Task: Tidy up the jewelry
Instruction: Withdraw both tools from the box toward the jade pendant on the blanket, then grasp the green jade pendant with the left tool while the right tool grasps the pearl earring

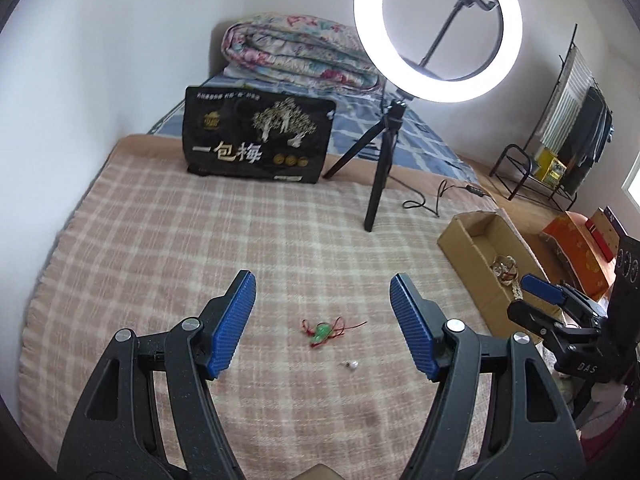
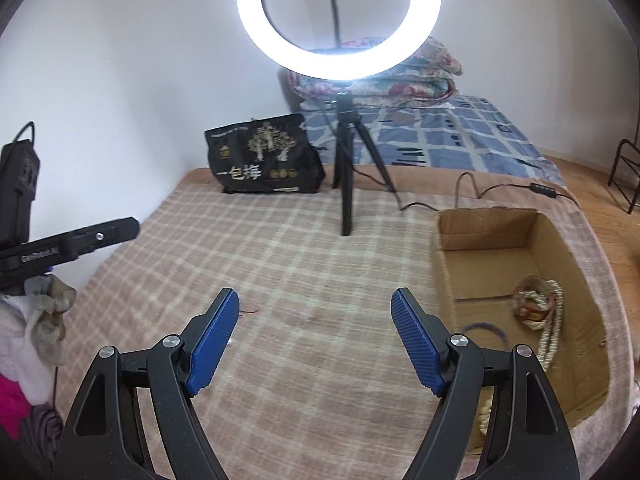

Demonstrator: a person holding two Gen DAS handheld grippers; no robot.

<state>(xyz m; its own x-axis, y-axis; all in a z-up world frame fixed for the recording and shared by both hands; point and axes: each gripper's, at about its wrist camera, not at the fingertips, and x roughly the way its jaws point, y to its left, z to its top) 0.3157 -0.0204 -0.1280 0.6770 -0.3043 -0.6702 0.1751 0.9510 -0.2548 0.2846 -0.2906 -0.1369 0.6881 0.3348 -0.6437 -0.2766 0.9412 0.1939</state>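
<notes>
Wide, empty left tool (image 1: 323,294) over green pendant (image 1: 322,330) on tangled red cord.

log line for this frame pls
left gripper: open, empty | right gripper: open, empty | green red-string charm: on blanket | cardboard box: holds beads

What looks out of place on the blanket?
Two pieces lie loose on the checked blanket, outside the cardboard box: a green charm on red cord and a tiny silver piece beside it.
</notes>
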